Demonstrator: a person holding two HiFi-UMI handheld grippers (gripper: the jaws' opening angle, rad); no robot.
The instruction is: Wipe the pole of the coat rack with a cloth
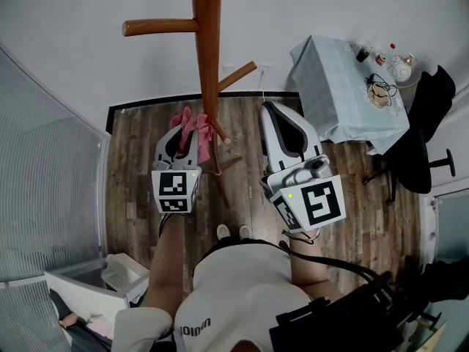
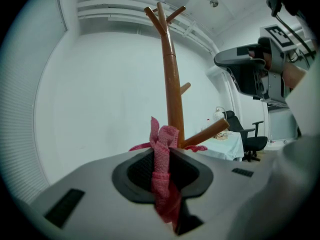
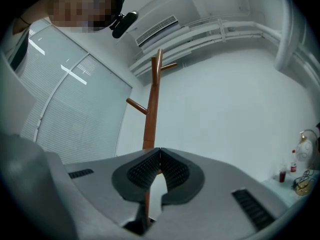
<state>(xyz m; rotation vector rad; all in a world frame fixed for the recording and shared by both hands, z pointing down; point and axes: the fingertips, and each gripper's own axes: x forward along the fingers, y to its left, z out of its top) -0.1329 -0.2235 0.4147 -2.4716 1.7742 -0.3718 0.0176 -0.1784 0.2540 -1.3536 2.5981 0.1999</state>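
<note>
The wooden coat rack pole rises from the floor in front of me, with side pegs; it also shows as the pole and the pole. A pink cloth is pinched in my left gripper, whose jaws are shut on it, and the cloth sticks out right beside the pole's lower part. My right gripper hovers to the right of the pole, jaws shut with the tips touching and nothing between them.
A table with a pale blue cover and small items stands at the right, with a black office chair beside it. A glass partition with blinds runs along the left. The floor is dark wood planks.
</note>
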